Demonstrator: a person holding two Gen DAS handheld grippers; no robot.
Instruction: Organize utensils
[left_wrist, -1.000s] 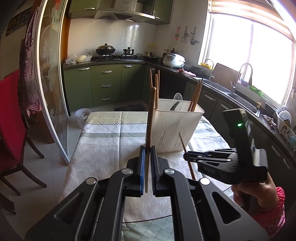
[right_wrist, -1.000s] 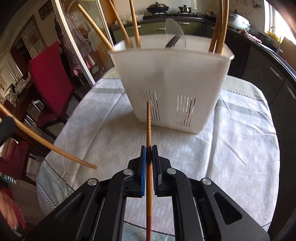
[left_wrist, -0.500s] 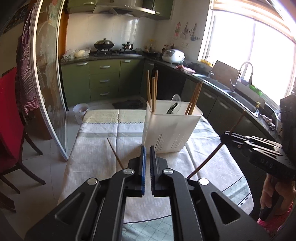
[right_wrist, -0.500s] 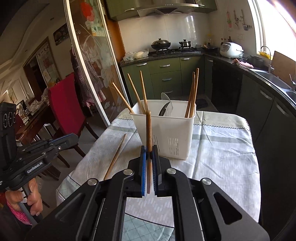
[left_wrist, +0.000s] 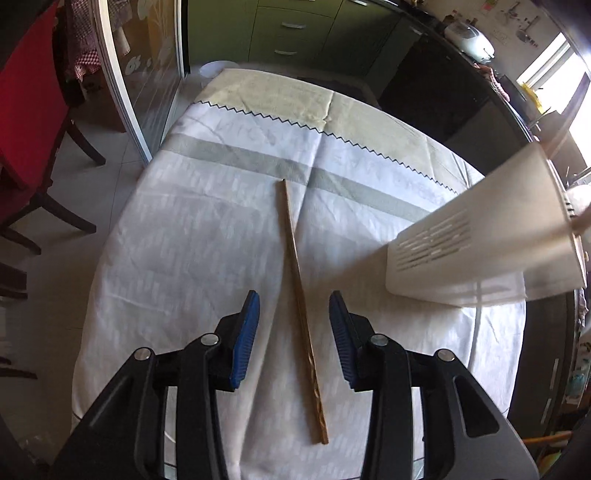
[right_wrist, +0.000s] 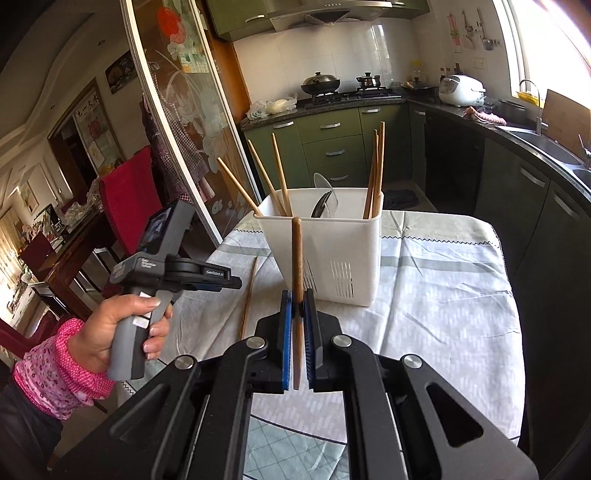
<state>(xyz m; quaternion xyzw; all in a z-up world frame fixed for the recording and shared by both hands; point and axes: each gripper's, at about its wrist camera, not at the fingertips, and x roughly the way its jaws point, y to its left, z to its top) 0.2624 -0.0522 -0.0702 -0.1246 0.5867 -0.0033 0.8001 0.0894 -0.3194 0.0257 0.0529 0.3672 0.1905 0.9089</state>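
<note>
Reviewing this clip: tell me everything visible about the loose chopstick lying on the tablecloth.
The loose chopstick is a slim brown wooden stick, tapering to a thin far tip, with a twisted pattern near its thicker near end. It lies flat on the tablecloth, left of the white utensil holder and apart from it. The left tool hovers with its blue pads either side of the stick, jaws just opened, not touching it.
</note>
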